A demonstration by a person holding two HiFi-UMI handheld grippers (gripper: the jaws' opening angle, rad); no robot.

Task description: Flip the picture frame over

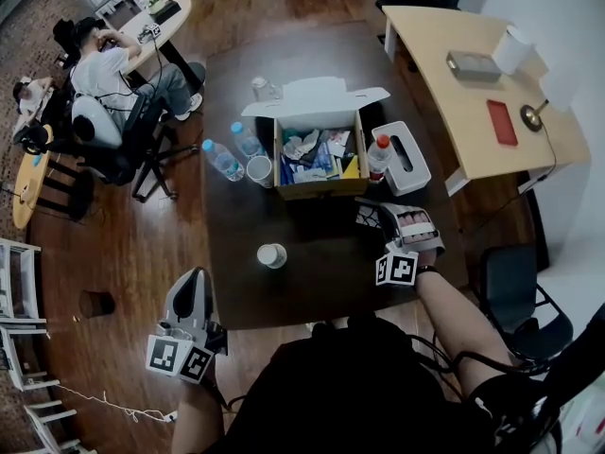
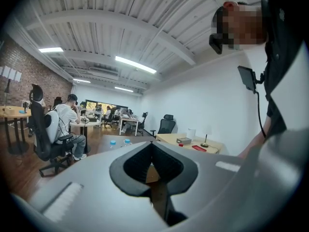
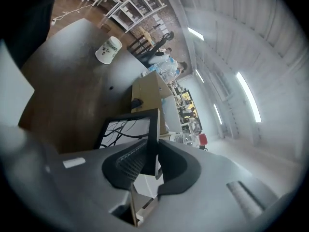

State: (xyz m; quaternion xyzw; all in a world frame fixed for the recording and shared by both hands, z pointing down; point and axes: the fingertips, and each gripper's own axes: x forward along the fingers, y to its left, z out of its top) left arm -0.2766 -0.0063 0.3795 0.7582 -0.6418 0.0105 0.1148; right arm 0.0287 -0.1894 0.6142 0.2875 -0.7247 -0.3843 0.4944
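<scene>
Right gripper (image 3: 150, 151) clamped on one edge of the picture frame (image 3: 126, 129); left gripper (image 2: 153, 153) shut, empty. Frame looks rigid and light, possibly glazed, so fragile. Grip the rim, not the face.

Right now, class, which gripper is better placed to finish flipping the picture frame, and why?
Right: the right gripper grips the picture frame by its edge over the table; the left gripper hangs shut and empty off the table.
</scene>
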